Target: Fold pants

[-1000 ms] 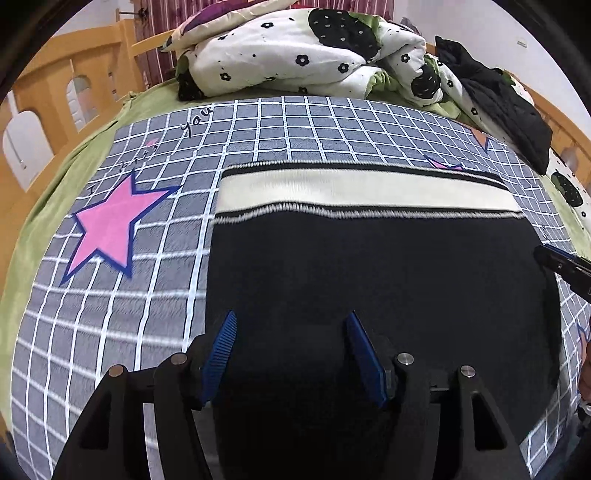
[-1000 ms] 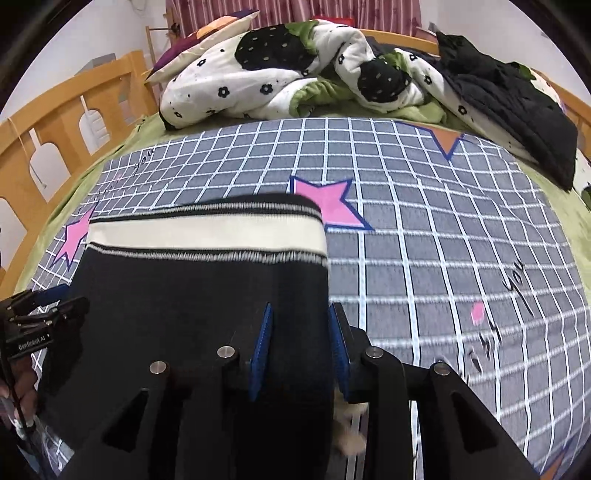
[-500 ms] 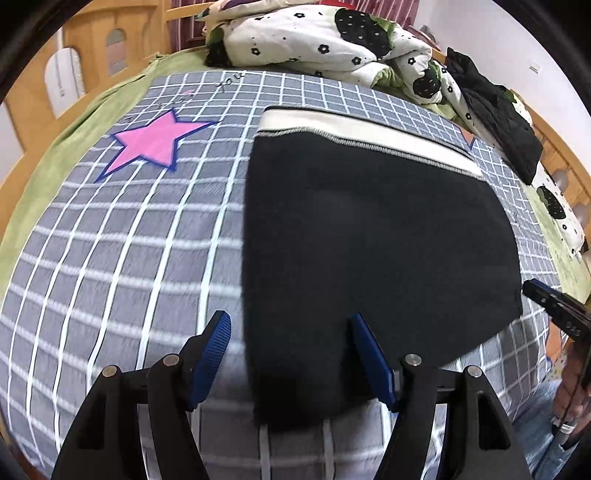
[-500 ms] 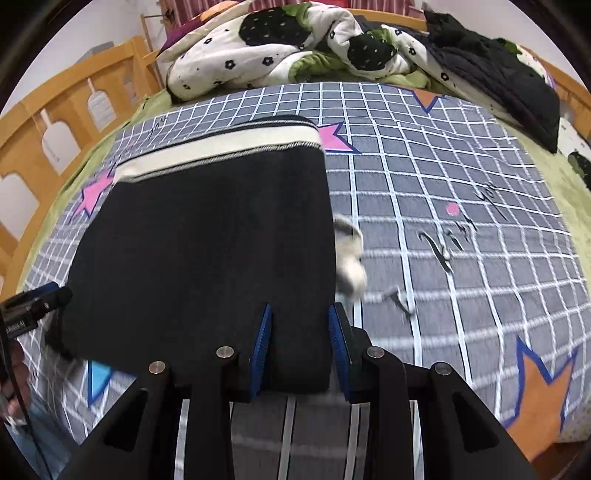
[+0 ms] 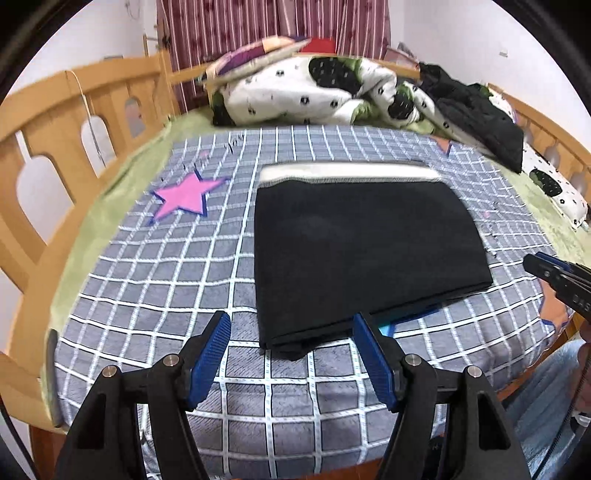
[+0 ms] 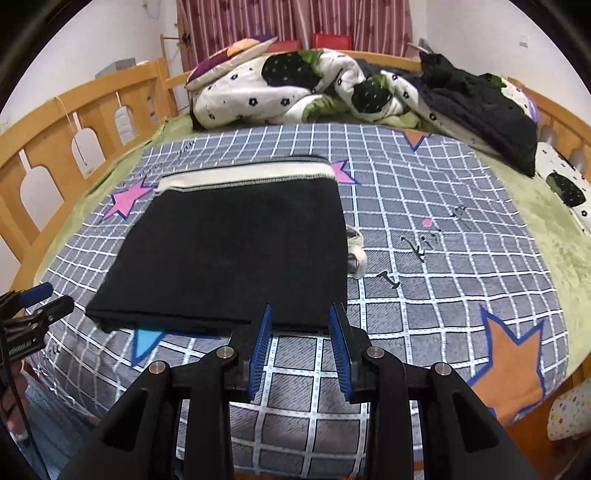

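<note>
We see the folded black knit pants with a cream waistband [image 5: 365,251] lying flat on the grey blanket with white grid lines and star prints [image 5: 155,266], which covers the bed with the wooden rail frame [image 5: 74,110]. Waistband edge is at the far side, folded edge nearest us; layers are stacked, with a slight offset at the near edge. In the right wrist view a cream drawstring [image 6: 356,254] sticks out from the right edge of the pants onto the blanket. Left tongs [image 5: 291,354] are released: blue-padded jaws stand wide apart, nothing between the pads, hovering above the near edge of the pants and not touching them; their jaws have just been opening. Right tongs [image 6: 301,350] also empty: jaws set narrower with a clear gap, pads grip nothing, placed just short of the near right corner of the pants; we cannot tell whether the tips touch the cloth. Each tongs shows at the edge of the other's view, flanking the pants. A pink star [image 5: 184,195] lies left of the pants, and an orange star [image 6: 513,354] lies at near right. At the head of the bed: a white floral duvet, bunched [image 5: 314,96], and a black garment heap [image 5: 480,118] to its right. A striped maroon curtain [image 5: 273,33] hangs behind.
</note>
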Demonstrator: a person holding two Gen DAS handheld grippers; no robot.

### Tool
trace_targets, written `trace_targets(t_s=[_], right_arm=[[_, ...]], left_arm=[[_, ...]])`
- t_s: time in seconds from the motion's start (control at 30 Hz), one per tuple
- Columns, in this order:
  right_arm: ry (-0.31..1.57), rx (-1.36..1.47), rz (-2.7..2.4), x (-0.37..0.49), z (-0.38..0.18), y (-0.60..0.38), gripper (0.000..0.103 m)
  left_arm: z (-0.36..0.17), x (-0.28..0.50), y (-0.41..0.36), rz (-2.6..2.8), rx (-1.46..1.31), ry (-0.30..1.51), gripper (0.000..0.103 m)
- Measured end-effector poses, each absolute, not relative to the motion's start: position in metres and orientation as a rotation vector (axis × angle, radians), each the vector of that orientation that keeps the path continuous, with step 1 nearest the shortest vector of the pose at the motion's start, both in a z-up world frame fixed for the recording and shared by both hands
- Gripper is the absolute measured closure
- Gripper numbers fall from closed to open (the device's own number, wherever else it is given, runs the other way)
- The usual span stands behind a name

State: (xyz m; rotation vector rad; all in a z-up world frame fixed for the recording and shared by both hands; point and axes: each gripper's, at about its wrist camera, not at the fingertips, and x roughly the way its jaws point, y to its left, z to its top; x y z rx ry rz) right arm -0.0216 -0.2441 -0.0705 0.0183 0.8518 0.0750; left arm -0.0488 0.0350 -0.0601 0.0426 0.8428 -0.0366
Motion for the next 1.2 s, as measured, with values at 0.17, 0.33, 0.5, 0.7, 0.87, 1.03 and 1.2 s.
trace_targets(t_s=[0.17,0.33,0.5,0.7,0.87,1.03,1.2], right_arm=[[0.838,0.034,0.05,-0.033,-0.053,-0.243,0.037],[0.779,0.018,0.027,-0.05,-0.038,-0.243,0.014],[0.783,0.003,-0.014,-0.058,-0.034,-0.246,0.012],[0.771,-0.012,-0.022,-0.065,-0.03,-0.249,0.012],[0.768,-0.001,-0.024,-0.067,-0.029,-0.251,0.012],[0.769,-0.002,-0.025,-0.067,-0.029,-0.253,0.012],[0.767,-0.006,-0.021,-0.066,-0.029,-0.25,0.012]], left_arm=[[-0.039,-0.066,0.031,-0.06,0.018,0.795,0.033],[-0.03,-0.077,0.027,-0.068,0.01,0.773,0.031],[-0.026,-0.082,0.023,-0.079,-0.002,0.758,0.031],[-0.028,-0.081,0.02,-0.084,-0.003,0.769,0.031],[-0.027,-0.083,0.019,-0.078,0.003,0.755,0.03],[-0.028,-0.083,0.02,-0.078,-0.004,0.758,0.03],[-0.028,-0.084,0.022,-0.078,-0.007,0.76,0.03]])
